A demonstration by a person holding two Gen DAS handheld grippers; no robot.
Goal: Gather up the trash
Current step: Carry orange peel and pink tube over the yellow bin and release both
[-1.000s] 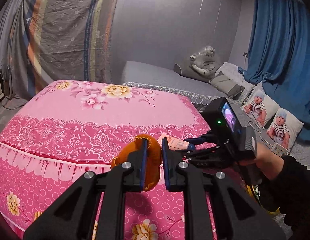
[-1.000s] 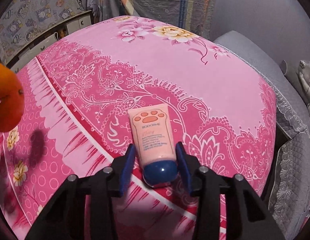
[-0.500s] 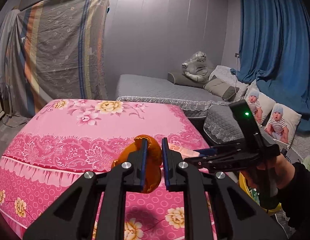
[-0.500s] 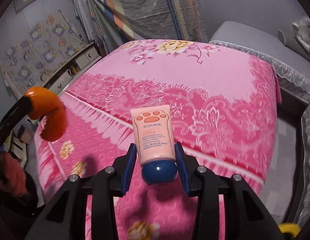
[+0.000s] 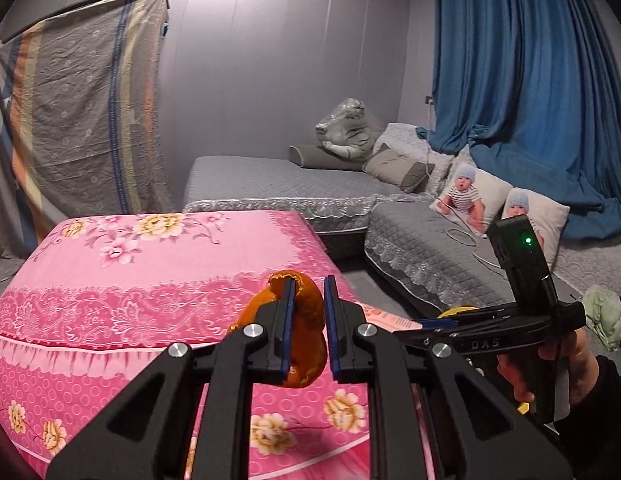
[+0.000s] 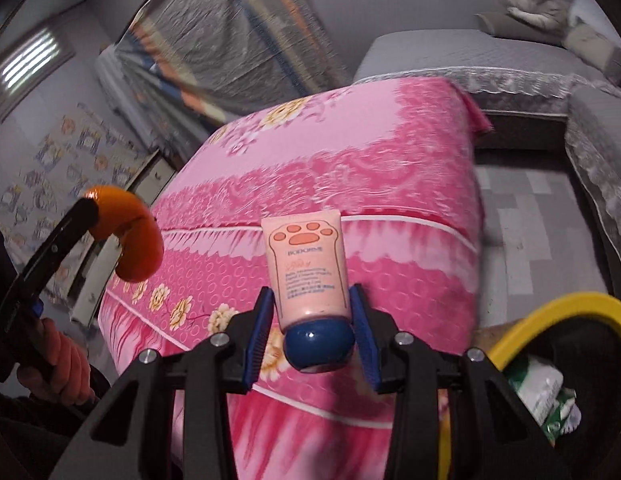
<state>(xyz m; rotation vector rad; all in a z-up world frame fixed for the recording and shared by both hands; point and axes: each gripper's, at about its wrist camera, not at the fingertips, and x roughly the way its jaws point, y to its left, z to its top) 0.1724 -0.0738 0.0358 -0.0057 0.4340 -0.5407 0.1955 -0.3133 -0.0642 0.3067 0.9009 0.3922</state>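
My left gripper (image 5: 306,300) is shut on a curled orange peel (image 5: 306,332), held in the air off the near edge of the pink table. The peel also shows at the left of the right wrist view (image 6: 130,236). My right gripper (image 6: 312,322) is shut on a pink hand-cream tube (image 6: 306,264) with a paw print and a dark blue cap, held in the air beside the table. The right gripper shows in the left wrist view (image 5: 490,332) to the right of the peel. A yellow-rimmed bin (image 6: 558,312) with trash in it sits at the lower right, below the tube.
The table with the pink flowered cloth (image 5: 158,264) fills the left and middle. A grey sofa (image 5: 422,248) with baby-print cushions stands right, a grey bed (image 5: 270,180) behind. Blue curtains hang at the far right. Grey floor (image 6: 518,232) lies between table and sofa.
Both grippers have lifted off the table and pulled back, still holding the peel and the tube. The right gripper has swung right, bringing the yellow bin into view.
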